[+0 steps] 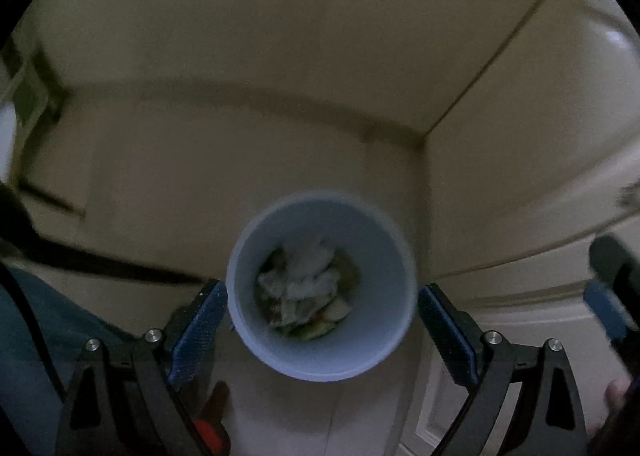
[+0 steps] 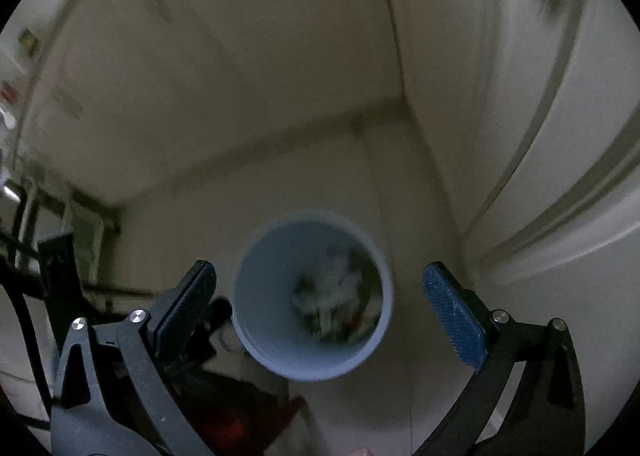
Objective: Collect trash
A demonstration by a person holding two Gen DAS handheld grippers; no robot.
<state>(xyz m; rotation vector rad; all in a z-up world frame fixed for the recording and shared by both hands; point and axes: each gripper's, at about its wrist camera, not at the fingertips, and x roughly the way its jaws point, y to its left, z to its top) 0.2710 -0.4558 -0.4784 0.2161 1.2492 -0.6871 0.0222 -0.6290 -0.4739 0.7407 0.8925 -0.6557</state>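
Observation:
A pale blue round bin (image 1: 384,264) stands on the light floor in a corner, seen from above in both views. Crumpled white paper and green and red scraps (image 1: 308,288) lie at its bottom. My left gripper (image 1: 322,316) hangs well above the bin, open wide, with nothing between its blue pads (image 1: 200,328). From the right wrist, the same bin (image 2: 264,288) shows below my right gripper (image 2: 320,304), which is also open and holds nothing. Trash (image 2: 340,292) is blurred inside. The other gripper's blue tip (image 1: 604,308) shows at the right edge.
Cream walls meet in a corner (image 1: 424,135) just behind the bin. A white panelled door or cabinet (image 2: 560,175) stands to the right. Dark metal framing and cables (image 2: 52,240) sit at the left. A dark and red shape (image 2: 236,416) lies low near the bin.

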